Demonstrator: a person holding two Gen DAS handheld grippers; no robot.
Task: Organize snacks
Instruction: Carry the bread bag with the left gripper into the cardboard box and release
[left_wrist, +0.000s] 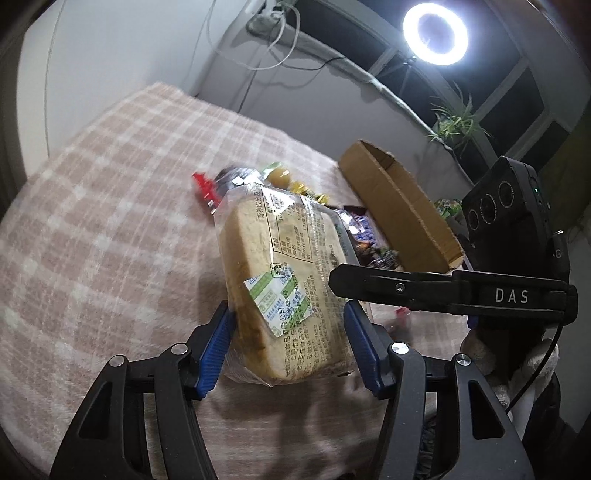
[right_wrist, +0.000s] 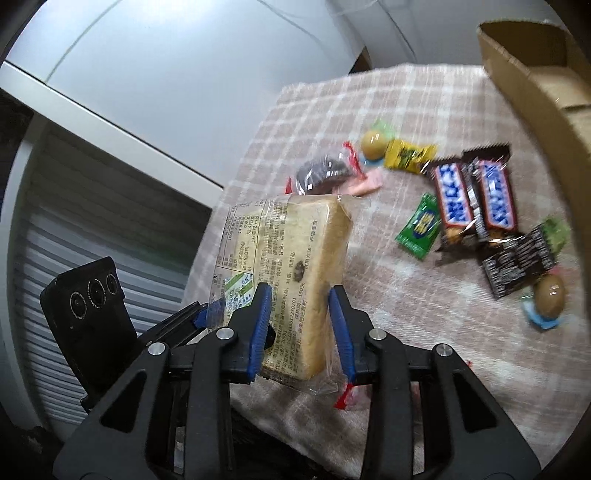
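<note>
The left gripper (left_wrist: 290, 341) and the right gripper (right_wrist: 298, 325) are both clamping the wrapped bread slice (left_wrist: 284, 280), holding it tilted above the near edge of the counter (left_wrist: 92, 221). Beyond it, chocolate bars (right_wrist: 472, 195) and candies are lying scattered toward the far edge beside the cardboard box (left_wrist: 399, 206). Likely a hand-over or carry; next, one gripper should be letting go before boxing.

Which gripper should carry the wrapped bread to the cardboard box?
Probably right. Both grippers are shut on the wrapped bread, but the cardboard box lies on the right gripper's side, just past the candy bars. The left gripper would have to reach across the right one.
</note>
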